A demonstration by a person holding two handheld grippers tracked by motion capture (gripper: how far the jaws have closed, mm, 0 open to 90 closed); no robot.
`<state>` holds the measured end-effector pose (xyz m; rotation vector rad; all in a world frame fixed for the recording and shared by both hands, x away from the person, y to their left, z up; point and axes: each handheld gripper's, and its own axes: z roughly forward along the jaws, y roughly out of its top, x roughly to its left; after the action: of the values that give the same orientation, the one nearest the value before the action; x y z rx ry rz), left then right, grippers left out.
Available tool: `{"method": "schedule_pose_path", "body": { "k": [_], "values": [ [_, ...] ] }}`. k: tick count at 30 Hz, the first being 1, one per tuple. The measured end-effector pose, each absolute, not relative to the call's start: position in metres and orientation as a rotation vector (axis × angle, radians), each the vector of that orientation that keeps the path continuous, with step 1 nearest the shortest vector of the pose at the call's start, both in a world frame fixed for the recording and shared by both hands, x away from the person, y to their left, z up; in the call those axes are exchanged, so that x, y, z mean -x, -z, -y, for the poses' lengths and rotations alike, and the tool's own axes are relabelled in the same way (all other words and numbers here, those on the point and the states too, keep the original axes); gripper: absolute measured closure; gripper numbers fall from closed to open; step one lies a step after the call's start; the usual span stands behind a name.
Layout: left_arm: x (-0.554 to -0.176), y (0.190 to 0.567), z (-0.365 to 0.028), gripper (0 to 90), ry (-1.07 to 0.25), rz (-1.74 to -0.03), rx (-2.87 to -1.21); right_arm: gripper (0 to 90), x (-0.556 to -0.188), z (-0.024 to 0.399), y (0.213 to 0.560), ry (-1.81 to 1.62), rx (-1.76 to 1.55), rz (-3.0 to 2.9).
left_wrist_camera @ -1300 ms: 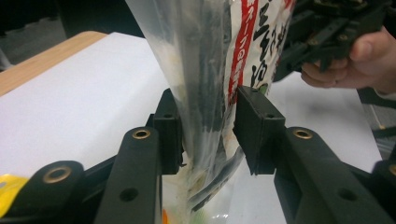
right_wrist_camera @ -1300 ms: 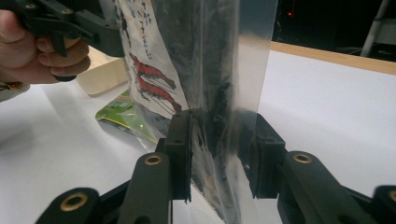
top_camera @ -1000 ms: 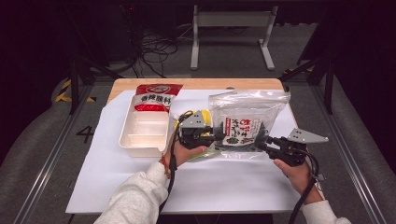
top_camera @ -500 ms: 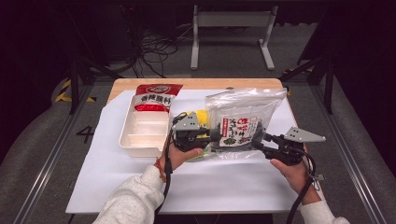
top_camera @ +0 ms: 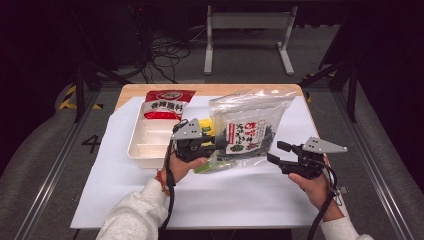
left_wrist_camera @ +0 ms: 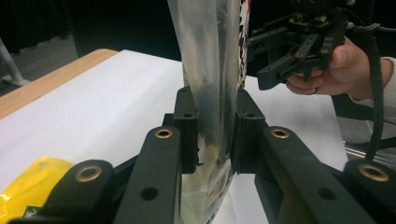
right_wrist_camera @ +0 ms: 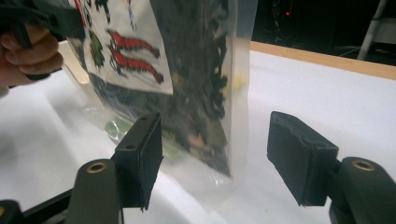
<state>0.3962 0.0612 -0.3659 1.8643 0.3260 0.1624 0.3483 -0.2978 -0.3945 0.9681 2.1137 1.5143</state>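
Between left claw [left_wrist_camera: 212, 135] pads, seaweed bag [left_wrist_camera: 210, 70] clamped; right claw [right_wrist_camera: 219, 154] just opening, apart

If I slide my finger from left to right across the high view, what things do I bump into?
White tray → left gripper → clear bag of dark seaweed → right gripper.

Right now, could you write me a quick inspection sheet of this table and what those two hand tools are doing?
Surface: white sheet over a wooden table.
Job's things: clear bag of dark dried food, held upright.
Clutter: white tray, red packet, yellow packet.
Grippers: left gripper clamps the bag's edge; right gripper has just been opening, jaws apart, bag corner between them.
Cables: one trails from each gripper; more on the floor behind.
Surroundings: dark room, metal stand.
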Motion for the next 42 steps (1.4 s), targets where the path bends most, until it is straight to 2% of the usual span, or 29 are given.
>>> {"method": "schedule_pose_path", "body": {
  "k": [11, 16, 29, 42],
  "values": [
    [-0.398, 0.348, -0.099, 76.3, -0.256, -0.359, -1.838, 34.3, -0.341, 0.306, 0.398, -1.495, -0.986, -2.111],
    [-0.403, 0.337, -0.14, 76.3, -0.346, -0.421, -1.811, 33.8, -0.342, 0.305, 0.401, -1.494, -0.996, -2.118],
    [-0.408, 0.338, -0.199, 76.3, -0.459, -0.546, -1.78, 32.5, -0.342, 0.297, 0.407, -1.445, -0.987, -2.158],
    [-0.415, 0.343, -0.242, 76.2, -0.549, -0.653, -1.783, 32.0, -0.342, 0.297, 0.412, -1.417, -1.003, -2.175]
  ]
}}
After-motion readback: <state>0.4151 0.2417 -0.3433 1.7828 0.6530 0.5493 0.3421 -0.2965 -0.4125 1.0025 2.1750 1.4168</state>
